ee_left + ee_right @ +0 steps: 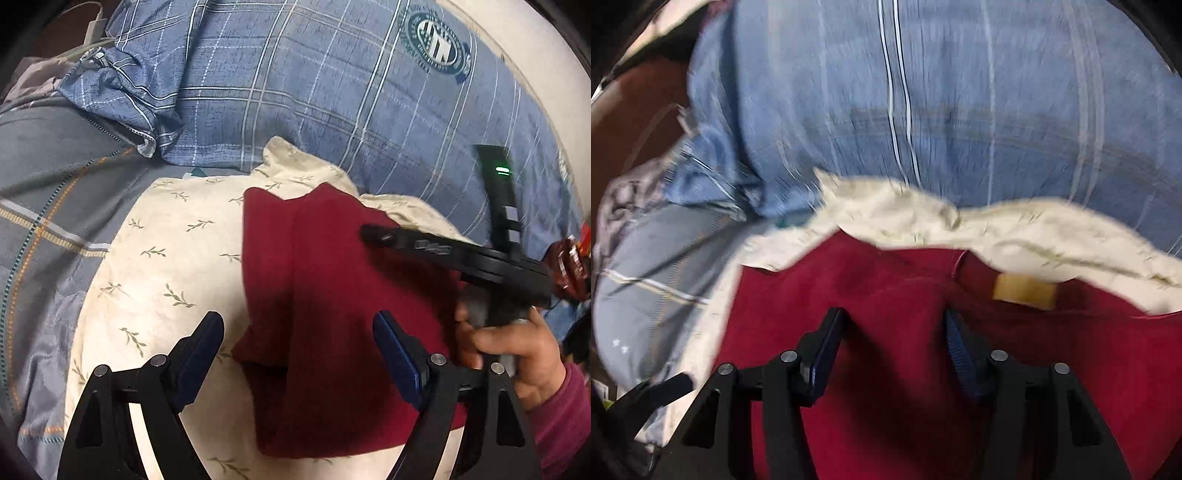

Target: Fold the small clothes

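A dark red garment (332, 288) lies partly folded on a cream leaf-print cloth (166, 258). My left gripper (299, 328) is open and empty, hovering over the garment's near left part. In the right wrist view the red garment (871, 295) shows a tan label (1023, 291) near its far edge, with the cream cloth (1015, 229) behind it. My right gripper (894, 325) is open just above the red fabric and holds nothing. The right gripper body (461, 254) and the hand holding it show at the right of the left wrist view, over the garment's right edge.
A blue plaid quilt (351, 92) with a round green emblem (439, 40) fills the far side. A grey-blue pillow (48, 192) with a zipper lies at the left. A charger and cable (92, 29) sit at the far left corner.
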Available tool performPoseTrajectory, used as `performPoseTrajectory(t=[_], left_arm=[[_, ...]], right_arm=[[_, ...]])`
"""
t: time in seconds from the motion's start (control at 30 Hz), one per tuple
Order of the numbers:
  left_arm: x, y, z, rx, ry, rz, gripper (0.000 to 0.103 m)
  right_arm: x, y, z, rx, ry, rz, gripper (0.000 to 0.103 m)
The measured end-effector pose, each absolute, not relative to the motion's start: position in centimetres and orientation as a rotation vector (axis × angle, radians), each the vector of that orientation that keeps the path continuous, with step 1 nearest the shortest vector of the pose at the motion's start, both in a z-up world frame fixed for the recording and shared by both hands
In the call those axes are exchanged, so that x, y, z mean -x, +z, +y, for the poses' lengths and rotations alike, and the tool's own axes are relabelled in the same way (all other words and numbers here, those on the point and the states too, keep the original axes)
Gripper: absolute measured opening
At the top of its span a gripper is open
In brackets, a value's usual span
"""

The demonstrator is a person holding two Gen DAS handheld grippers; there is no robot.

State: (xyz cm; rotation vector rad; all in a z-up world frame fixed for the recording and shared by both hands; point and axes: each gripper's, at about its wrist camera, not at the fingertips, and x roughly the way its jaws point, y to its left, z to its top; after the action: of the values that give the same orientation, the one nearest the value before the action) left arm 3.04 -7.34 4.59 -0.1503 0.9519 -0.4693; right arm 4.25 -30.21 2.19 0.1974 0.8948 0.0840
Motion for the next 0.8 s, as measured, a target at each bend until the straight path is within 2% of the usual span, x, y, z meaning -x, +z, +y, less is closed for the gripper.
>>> performPoseTrajectory(t=[0.27,0.4,0.5,0.57,0.67,0.73,0.8], left_arm=[[-3.5,4.6,-6.1,0.184,-0.422,0.98,0.082],[-3.4,4.4,-6.1,0.175,-0.413,0.987,0.082],[-3.3,4.4,-6.1,0.167,-0.413,0.987,0.082],[-3.5,4.3,-6.1,0.17,-0.411,0.992,0.082],[-3.7,4.2,-6.1,0.171,-0.409,0.998,0.082],[-3.8,4.2,-6.1,0.177,-0.408,0.999,0.082],[-4.0,4.2,-6.0,0.184,-0.407,1.0,0.082]], right_arm=[[-3.6,6.1,-28.3,-0.233,0.107,0.846,0.063],[-4.7,6.4,-25.6,-0.26,0.186,0.886,0.062],[-5.6,5.2,-23.1,-0.2,0.195,0.956,0.058],[-6.2,4.2,-22.1,-0.145,0.166,0.981,0.05],[-5.9,4.0,-21.7,-0.09,0.13,0.924,0.034],[-5.8,4.3,-21.8,-0.104,0.141,0.908,0.014],[-5.6,4.8,-21.3,-0.084,0.16,0.896,0.008]])
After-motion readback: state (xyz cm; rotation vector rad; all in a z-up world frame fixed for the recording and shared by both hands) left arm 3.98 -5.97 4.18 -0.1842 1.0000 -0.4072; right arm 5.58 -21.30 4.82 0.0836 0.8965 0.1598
